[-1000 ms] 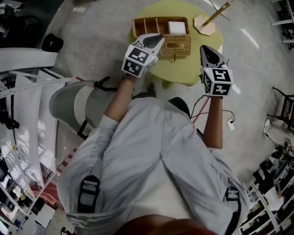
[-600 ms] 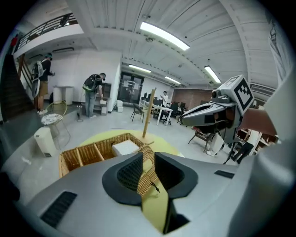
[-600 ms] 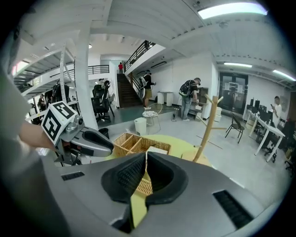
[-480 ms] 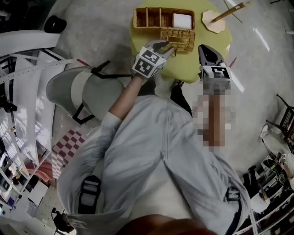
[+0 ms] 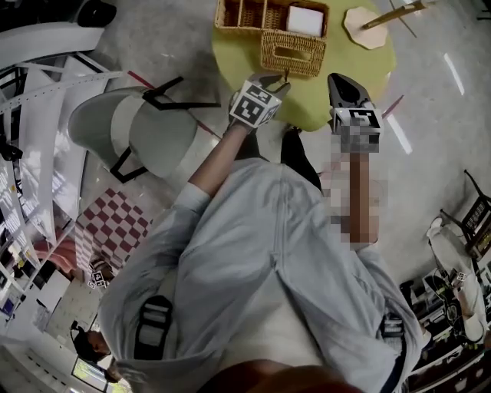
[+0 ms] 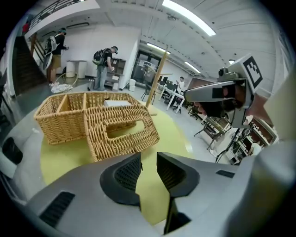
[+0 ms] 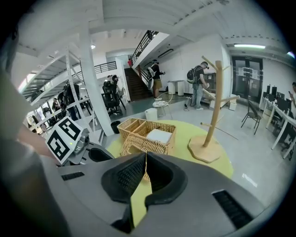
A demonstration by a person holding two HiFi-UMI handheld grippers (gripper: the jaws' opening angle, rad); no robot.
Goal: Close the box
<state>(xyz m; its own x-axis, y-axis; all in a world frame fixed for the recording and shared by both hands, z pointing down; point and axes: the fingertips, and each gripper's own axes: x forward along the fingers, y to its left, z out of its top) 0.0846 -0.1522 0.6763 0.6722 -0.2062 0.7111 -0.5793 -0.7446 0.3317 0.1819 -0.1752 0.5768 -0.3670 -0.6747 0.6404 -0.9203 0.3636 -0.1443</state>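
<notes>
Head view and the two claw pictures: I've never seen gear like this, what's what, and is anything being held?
No robot: a person holds two grey two-fingered claws. The head view looks down from a camera on the person's head at the left claw and right claw. The other two pictures come from cameras riding on each claw, looking along its fingers. On the yellow table sit an open wicker box with something white inside, its slotted lid resting against the near side, and a wooden stand. Nothing is held: the left claw is slightly open, the right claw shut.
</notes>
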